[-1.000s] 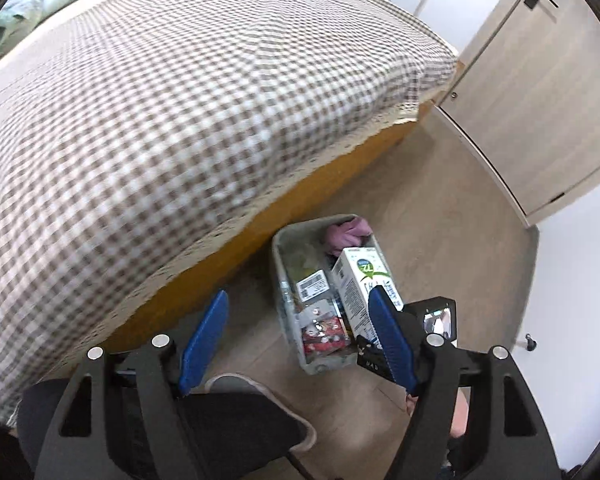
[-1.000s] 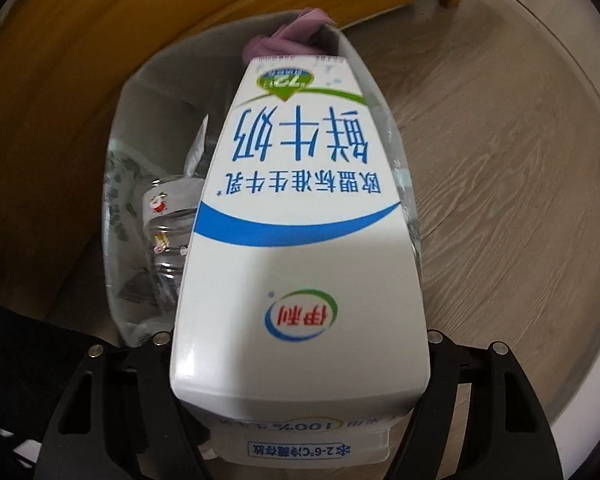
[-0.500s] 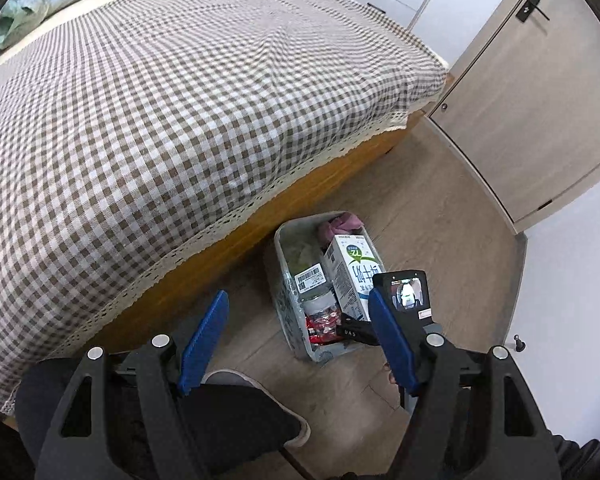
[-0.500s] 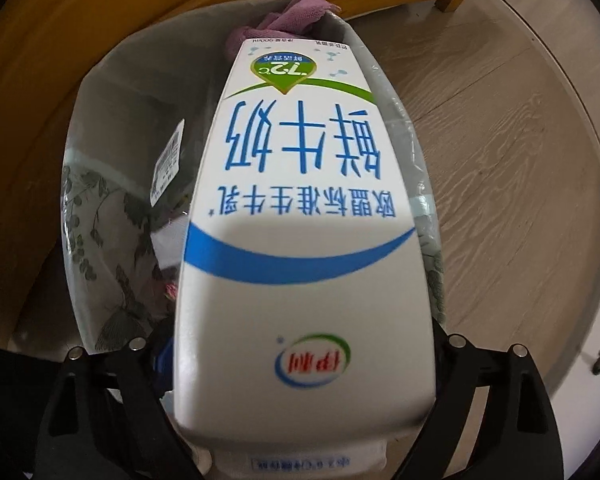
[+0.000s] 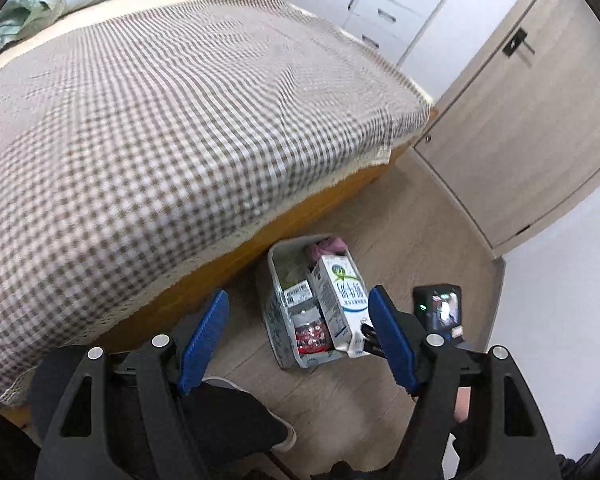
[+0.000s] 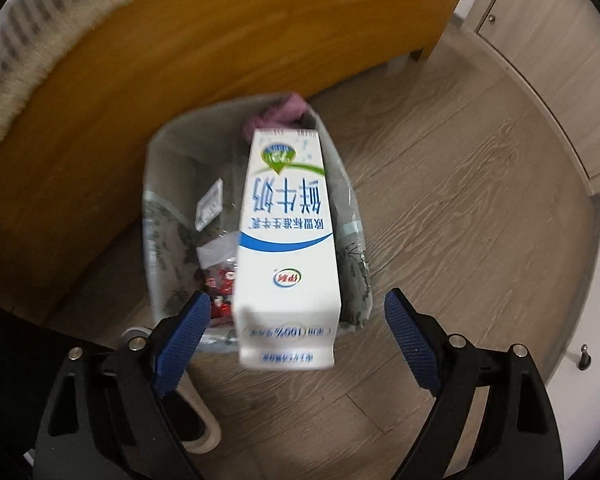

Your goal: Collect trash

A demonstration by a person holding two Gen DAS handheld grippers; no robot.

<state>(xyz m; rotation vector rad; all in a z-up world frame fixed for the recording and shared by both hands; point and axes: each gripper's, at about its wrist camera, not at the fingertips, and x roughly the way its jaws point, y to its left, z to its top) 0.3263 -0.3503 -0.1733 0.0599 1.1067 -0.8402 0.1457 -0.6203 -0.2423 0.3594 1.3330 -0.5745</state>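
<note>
My right tool [image 6: 296,344] jaws just opened, milk carton [image 6: 288,248] free below them (in bin [image 6: 156,232]) | left tool [image 5: 300,340] open, empty.

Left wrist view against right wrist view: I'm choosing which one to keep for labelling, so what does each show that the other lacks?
Only the left wrist view shows the checked bedspread, the door, the drawers and the open left gripper. Only the right wrist view shows the open right gripper, clear of the milk carton, plus a doorstop. Both show the carton sticking out of the trash bin, the bed frame and the wood floor.
</note>
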